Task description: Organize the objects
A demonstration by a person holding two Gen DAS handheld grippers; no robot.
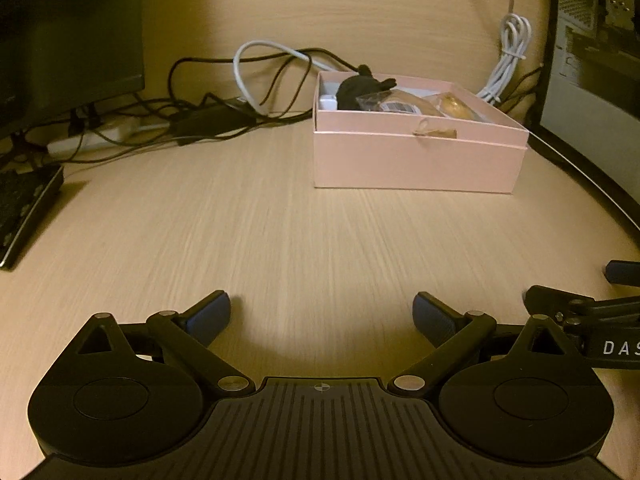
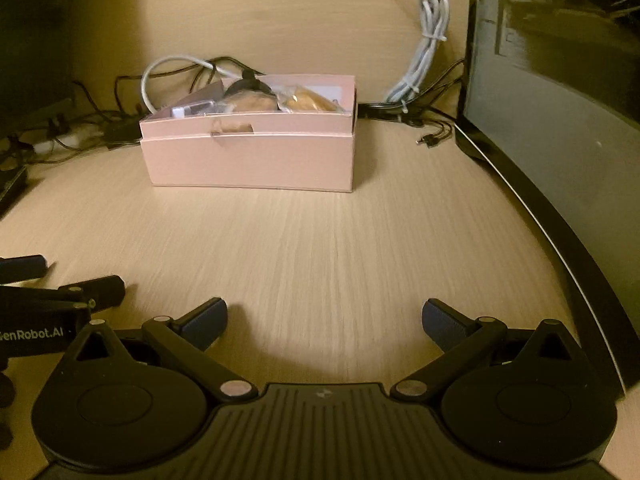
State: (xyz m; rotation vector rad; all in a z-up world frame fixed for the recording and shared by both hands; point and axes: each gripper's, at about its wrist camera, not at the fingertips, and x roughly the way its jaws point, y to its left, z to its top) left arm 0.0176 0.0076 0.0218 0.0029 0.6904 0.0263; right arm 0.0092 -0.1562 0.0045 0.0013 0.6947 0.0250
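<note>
A pink open box (image 1: 416, 160) stands on the wooden desk, ahead and right in the left wrist view and ahead and left in the right wrist view (image 2: 248, 160). It holds a black bundle (image 1: 360, 88), a white adapter (image 1: 329, 102) and wrapped brownish items (image 2: 308, 100). My left gripper (image 1: 322, 316) is open and empty, low over the desk well short of the box. My right gripper (image 2: 324, 320) is open and empty, beside the left one. Each gripper shows at the edge of the other's view.
A tangle of black cables and a white cable (image 1: 248, 60) lies behind the box. A coiled white cord (image 2: 424, 52) hangs by a dark computer case (image 2: 560, 160) on the right. A monitor (image 1: 68, 40) and keyboard (image 1: 24, 208) stand at left.
</note>
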